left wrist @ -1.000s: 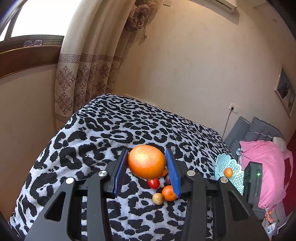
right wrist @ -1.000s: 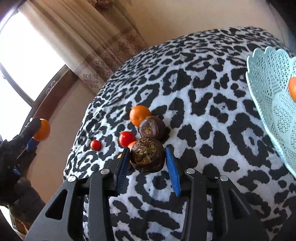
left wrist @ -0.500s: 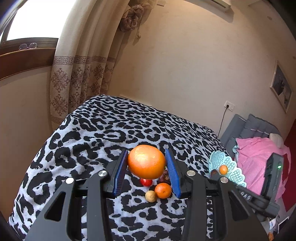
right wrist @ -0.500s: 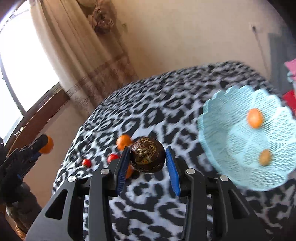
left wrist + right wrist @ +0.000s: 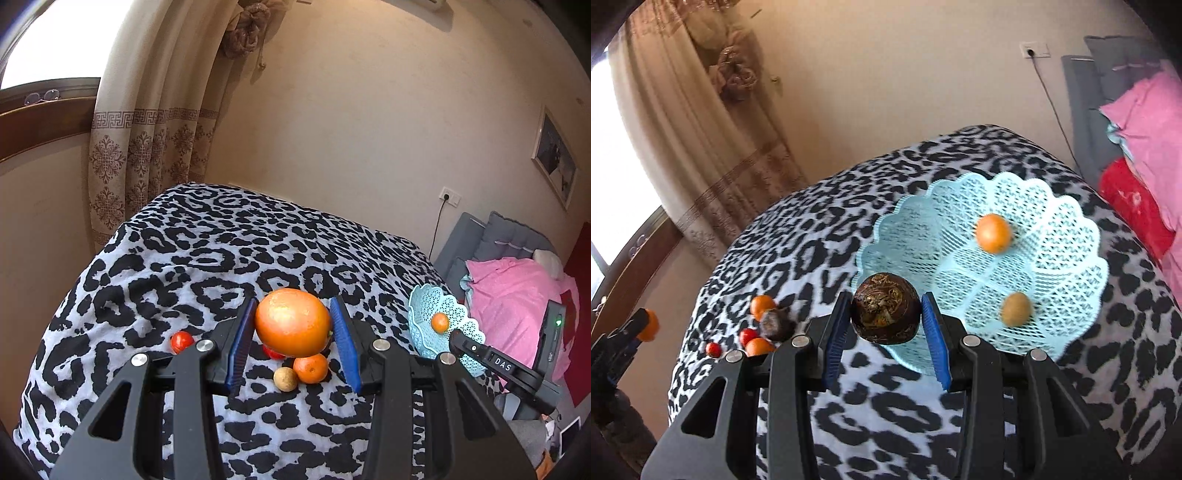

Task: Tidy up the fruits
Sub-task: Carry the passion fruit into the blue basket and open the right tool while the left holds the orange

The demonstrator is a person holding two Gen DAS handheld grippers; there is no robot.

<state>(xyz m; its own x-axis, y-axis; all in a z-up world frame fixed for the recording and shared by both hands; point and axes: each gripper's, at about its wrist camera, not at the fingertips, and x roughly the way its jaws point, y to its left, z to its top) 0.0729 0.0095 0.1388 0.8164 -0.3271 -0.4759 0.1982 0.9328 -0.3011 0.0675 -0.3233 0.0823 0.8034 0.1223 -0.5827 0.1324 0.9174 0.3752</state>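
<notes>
My left gripper (image 5: 293,341) is shut on a large orange (image 5: 292,322), held above the leopard-print table (image 5: 207,258). Below it lie a small orange (image 5: 311,368), a tan round fruit (image 5: 285,378) and two red fruits (image 5: 181,341). My right gripper (image 5: 884,334) is shut on a dark brown round fruit (image 5: 885,308), held just short of the near-left rim of the light blue lattice basket (image 5: 1067,273). An orange (image 5: 993,233) and a tan fruit (image 5: 1016,309) lie in the basket. The basket (image 5: 424,314) also shows in the left wrist view.
Loose fruit stays on the table's left in the right wrist view: a second brown fruit (image 5: 775,325), oranges (image 5: 761,304) and red ones (image 5: 748,336). A sofa with pink bedding (image 5: 517,295) stands beyond the basket. A curtain (image 5: 147,129) hangs by the window.
My right gripper swung right with the brown fruit, from above the loose fruit pile to the basket's rim. The left gripper stayed nearly still with its orange.
</notes>
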